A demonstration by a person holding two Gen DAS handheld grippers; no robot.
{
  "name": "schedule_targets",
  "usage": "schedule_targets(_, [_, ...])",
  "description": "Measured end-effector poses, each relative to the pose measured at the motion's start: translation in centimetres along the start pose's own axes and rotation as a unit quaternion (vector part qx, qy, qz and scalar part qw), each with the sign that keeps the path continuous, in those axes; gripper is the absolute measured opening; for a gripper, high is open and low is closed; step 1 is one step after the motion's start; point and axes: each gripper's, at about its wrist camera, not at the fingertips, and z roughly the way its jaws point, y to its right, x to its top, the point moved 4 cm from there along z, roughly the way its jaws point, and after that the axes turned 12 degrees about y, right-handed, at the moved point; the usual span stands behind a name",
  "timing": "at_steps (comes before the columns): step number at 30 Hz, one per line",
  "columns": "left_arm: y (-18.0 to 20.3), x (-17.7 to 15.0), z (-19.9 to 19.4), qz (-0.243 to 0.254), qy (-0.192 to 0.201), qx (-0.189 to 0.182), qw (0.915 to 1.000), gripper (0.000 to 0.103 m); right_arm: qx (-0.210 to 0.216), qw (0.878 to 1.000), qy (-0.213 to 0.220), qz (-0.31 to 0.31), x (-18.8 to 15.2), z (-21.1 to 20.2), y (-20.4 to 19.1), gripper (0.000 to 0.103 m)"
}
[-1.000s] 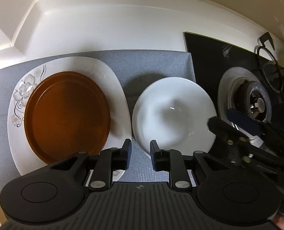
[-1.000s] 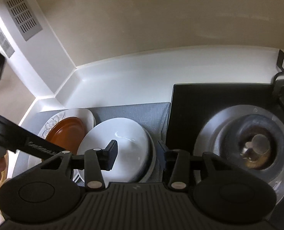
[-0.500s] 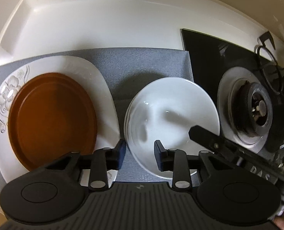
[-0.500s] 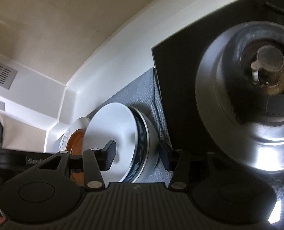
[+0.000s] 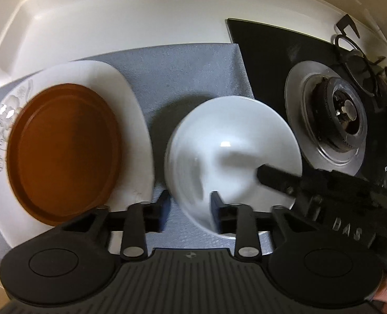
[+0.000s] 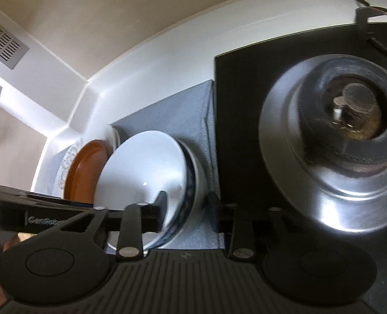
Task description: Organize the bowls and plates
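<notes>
A white bowl sits on the grey mat, nested in a blue-patterned bowl as the right wrist view shows. A brown plate lies on a white flowered square plate to its left. My left gripper is open, its jaws straddling the white bowl's near rim. My right gripper is open, straddling the right rims of the stacked bowls; one of its fingers reaches inside the white bowl.
A black glass hob with a gas burner lies right of the mat. A white counter and raised backsplash run behind. In the right wrist view the burner is close on the right.
Both grippers have moved in on the white bowl. The left now straddles its near rim. The right has levelled out and one finger has slid into the bowl.
</notes>
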Motion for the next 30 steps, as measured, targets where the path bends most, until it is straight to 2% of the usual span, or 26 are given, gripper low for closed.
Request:
schedule_targets(1, [0.2, 0.1, 0.3, 0.003, 0.0, 0.005, 1.0, 0.044, 0.002, 1.0, 0.0, 0.002, 0.0, 0.3, 0.1, 0.053])
schedule_targets(4, [0.6, -0.2, 0.7, 0.005, 0.006, 0.025, 0.9997, 0.043, -0.001, 1.0, 0.002, 0.002, 0.1, 0.9, 0.5, 0.046])
schedule_targets(5, [0.8, -0.4, 0.6, 0.013, 0.01, 0.031, 0.9994, 0.042, -0.003, 1.0, 0.004, -0.003, 0.0, 0.9, 0.5, 0.041])
schedule_targets(8, [1.4, -1.0, 0.2, 0.051, 0.012, 0.052, 0.9973, 0.033, -0.008, 1.0, 0.005, -0.019, -0.1, 0.6, 0.3, 0.036])
schedule_targets(12, [1.2, -1.5, -0.6, 0.036, 0.013, 0.041, 0.9984, 0.03, -0.003, 1.0, 0.004, -0.023, -0.2, -0.4, 0.3, 0.035])
schedule_targets(17, [1.5, -2.1, -3.6, 0.036, 0.04, 0.042, 0.9977, 0.029, 0.015, 1.0, 0.012, -0.015, 0.1, -2.3, -0.6, 0.035])
schedule_targets(22, [0.2, -2.3, -7.4, 0.002, 0.069, 0.051, 0.9963, 0.029, 0.035, 0.999, 0.019, -0.034, 1.0, -4.0, -3.8, 0.035])
schedule_targets(26, [-2.0, -2.5, -10.8, -0.017, 0.107, 0.077, 0.9912, 0.029, 0.06, 0.996, 0.014, -0.07, 1.4, -4.1, -7.7, 0.035])
schedule_targets(30, [-5.2, -3.2, -14.0, -0.04, 0.132, 0.108, 0.9845, 0.029, 0.099, 0.993, -0.003, -0.069, 1.4, -2.9, -11.5, 0.035])
